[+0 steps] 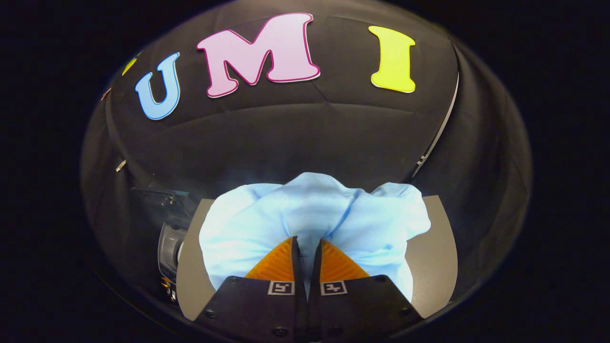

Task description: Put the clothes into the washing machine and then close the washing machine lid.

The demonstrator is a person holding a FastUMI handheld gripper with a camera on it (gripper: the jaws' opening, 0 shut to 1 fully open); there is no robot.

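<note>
The gripper (307, 250) has its 2 fingers (276, 267) drawn almost together, with only a thin slit between them, and a fold of the pale blue cloth (310, 214) is pinched in that slit. Both fingers press on the fabric, so the grip is narrow and holding the cloth.

The cloth bulges up and out from the fingertips in 3 soft lobes, 1 to each side and 1 straight ahead. Its lower part is hidden behind the fingers and the gripper body, so how far it hangs down cannot be made out. Whether the cloth rests on the surface below or is lifted off it cannot be told either.

Under and around the cloth lies a grey table (436, 257), bare at its left and right edges; its near edge is cut off by the gripper and its far edge is covered by the cloth.

Past the table's left edge stands a dark machine (169, 243) with a rounded grey part, mostly lost in shadow and partly cut off by the table; its lid and opening cannot be made out. The cloth sits well to the right of it, over the middle of the table.
</note>
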